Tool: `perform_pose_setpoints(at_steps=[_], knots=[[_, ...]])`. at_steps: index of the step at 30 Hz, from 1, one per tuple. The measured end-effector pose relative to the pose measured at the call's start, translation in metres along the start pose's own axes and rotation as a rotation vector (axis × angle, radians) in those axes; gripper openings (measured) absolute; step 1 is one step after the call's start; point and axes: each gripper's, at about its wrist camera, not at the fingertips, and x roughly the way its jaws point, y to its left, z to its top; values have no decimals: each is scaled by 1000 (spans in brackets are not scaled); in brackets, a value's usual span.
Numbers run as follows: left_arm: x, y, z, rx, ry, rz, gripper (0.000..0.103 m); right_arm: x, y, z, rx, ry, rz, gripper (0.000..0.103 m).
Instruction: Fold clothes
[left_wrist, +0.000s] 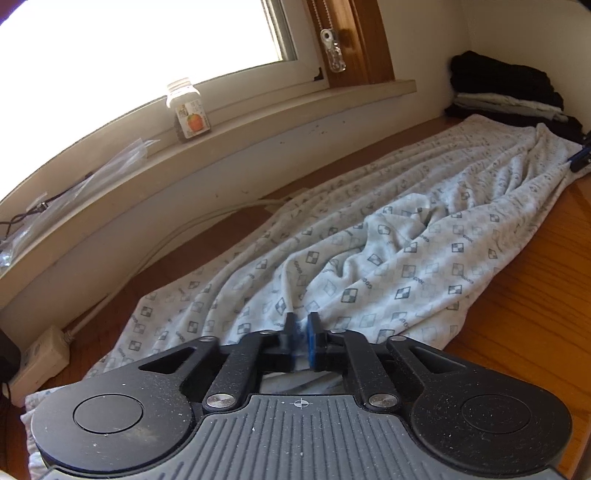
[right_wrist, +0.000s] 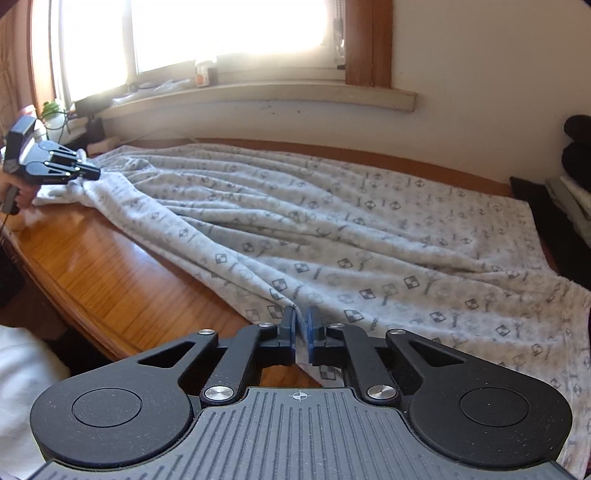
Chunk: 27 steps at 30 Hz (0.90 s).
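A patterned garment (right_wrist: 332, 221) sprawls across the wooden table (right_wrist: 110, 280) beneath a bright window (left_wrist: 147, 37). Both the left claw (left_wrist: 303, 332) and right claw (right_wrist: 302, 328) pinch its fabric. Folded, seemingly dark clothes (left_wrist: 506, 92) are stacked in the corner.

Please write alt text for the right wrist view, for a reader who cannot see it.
The right gripper pinches the near edge of a patterned cloth spread on a wooden table. At far left, the left gripper grips another part.

Left tool (left_wrist: 302, 334) seemingly pinching patterned garment (left_wrist: 388, 251)
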Motion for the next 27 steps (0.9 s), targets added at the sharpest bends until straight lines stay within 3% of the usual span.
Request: perform_pose_setpoints(at_steps=[1, 3, 13, 15, 18, 22, 27], knots=[[-2, 1, 1, 1, 4, 3, 23, -1, 0, 0, -2, -9, -10, 7], [-8, 4, 0, 13, -2, 10, 44, -2, -1, 1, 3, -17, -19, 5], [-21, 16, -12, 55, 46, -1, 48, -1, -2, 1, 9, -27, -46, 4], [-23, 17, -13, 71, 53, 3, 61, 1, -1, 0, 12, -18, -39, 5], [-25, 17, -12, 104, 66, -1, 61, 0, 0, -2, 7, -14, -10, 9], [-20, 14, -10, 147, 84, 18, 61, -2, 4, -3, -9, -14, 17, 24], [-13, 12, -5, 178, 102, 27, 46, 2, 8, -4, -37, 11, 21, 31]])
